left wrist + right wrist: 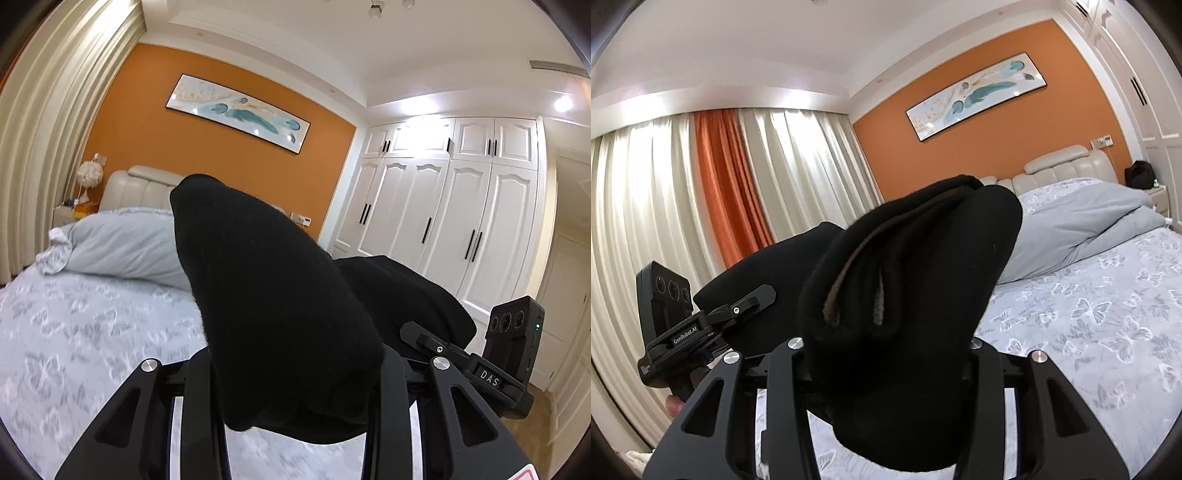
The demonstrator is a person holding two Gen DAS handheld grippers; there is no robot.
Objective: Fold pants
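Both tongs up over the bed [74, 325]: left gripper [295, 398] clamps a bunch of the black pants [266, 288], right gripper [886, 387] pinches another bunch, fabric slung between them.

One pants [273, 295], two grippers [295, 369], one bed [92, 332]

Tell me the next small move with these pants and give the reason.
Probably carry both ends forward over the bed and lower them so the cloth lies flat. The black pants are bunched between the left gripper fingers, and the right gripper clamps another thick, doubled-over part. Both are held up in the air above the butterfly bedspread, so no fold can be creased yet.
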